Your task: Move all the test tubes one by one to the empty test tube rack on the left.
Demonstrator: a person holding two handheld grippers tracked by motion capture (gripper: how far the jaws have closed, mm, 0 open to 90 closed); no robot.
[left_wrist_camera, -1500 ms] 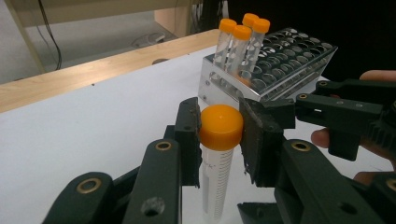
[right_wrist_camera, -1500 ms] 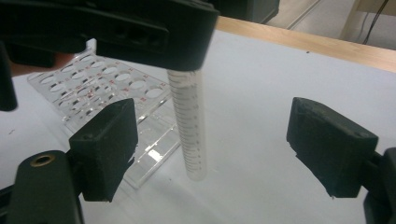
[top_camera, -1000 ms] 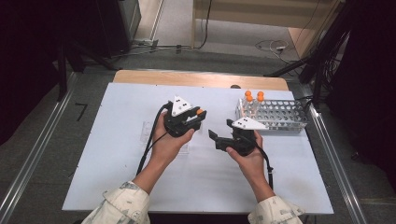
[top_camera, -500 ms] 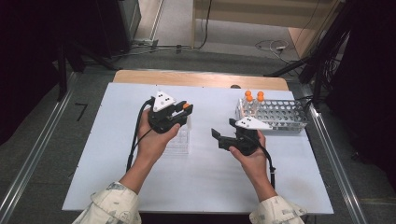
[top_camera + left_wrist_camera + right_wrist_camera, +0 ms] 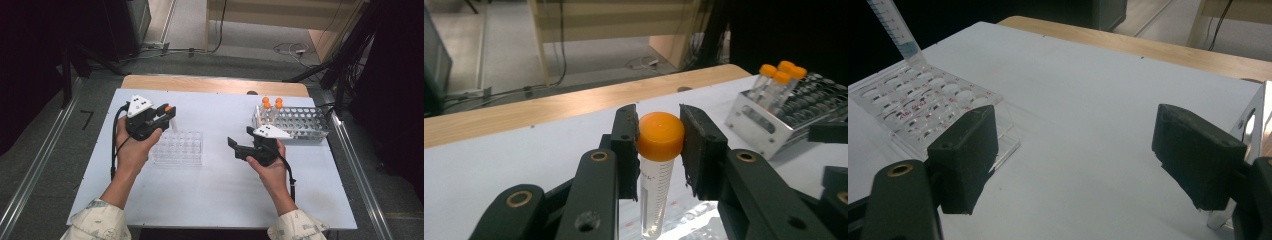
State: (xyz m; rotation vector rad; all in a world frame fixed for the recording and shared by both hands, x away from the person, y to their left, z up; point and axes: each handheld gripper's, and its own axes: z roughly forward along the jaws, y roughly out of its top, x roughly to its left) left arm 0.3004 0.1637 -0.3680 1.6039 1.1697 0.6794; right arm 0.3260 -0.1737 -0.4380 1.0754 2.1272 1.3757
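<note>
A: From the high view, we see our left claw [image 5: 169, 113] clenched on the tube [image 5: 172, 120], just above the clear rack [image 5: 178, 148]; our right claw [image 5: 239, 146] gapes over the tabletop [image 5: 210, 190].

B: The left gripper view shows the orange cap [image 5: 660, 135] pinched between our pads. The right gripper view shows released jaws, with the tube's tip [image 5: 907, 46] over the clear rack beyond the left jaw.

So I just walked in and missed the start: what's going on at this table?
A person is moving centrifuge tubes between racks. The left gripper is shut on an orange-capped tube at its cap, holding it upright with its tip at the far corner of the clear plastic rack. The right gripper hangs open and holds nothing. Three more capped tubes stand in the metal rack.
</note>
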